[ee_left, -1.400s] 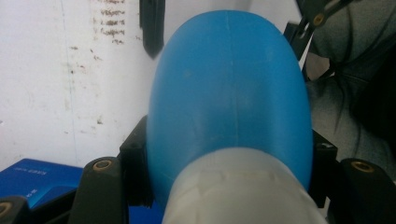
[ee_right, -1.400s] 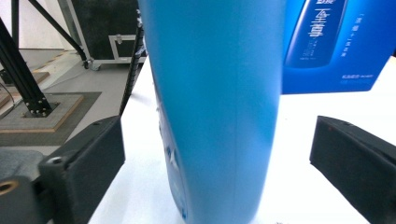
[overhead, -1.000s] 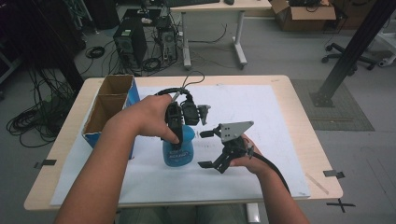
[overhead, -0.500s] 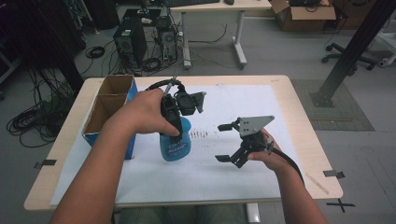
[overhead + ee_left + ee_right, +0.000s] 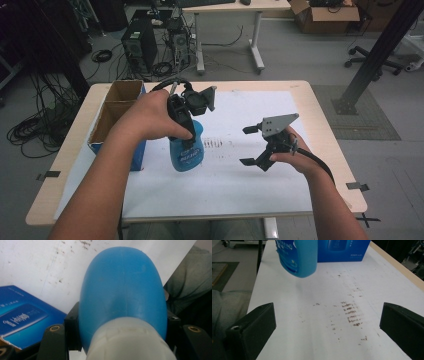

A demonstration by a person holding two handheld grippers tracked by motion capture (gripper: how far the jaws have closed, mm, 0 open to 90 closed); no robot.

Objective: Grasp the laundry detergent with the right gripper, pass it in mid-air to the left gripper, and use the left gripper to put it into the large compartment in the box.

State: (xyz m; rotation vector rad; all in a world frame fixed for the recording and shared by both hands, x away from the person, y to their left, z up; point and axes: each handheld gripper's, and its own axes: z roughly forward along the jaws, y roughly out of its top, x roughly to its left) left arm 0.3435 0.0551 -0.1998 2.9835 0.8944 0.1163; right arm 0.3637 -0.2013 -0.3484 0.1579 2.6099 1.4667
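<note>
While our left tongs [image 5: 186,131] clamp the neck of the blue bottle [image 5: 187,150], we hold it upright and lifted clear of the white sheet [image 5: 225,175] that covers the table [image 5: 320,115], just beside the blue cardboard box [image 5: 117,117] at the table's left. From the left gripper view, the bottle [image 5: 122,290] swells out between the two black jaws, which press on its sides just above the white collar. Our right tongs [image 5: 251,145] stand open and empty, well apart from the bottle, over a patch of brown smudges [image 5: 350,312] on the sheet. In the right gripper view, the bottle [image 5: 298,257] hangs above the sheet.
</note>
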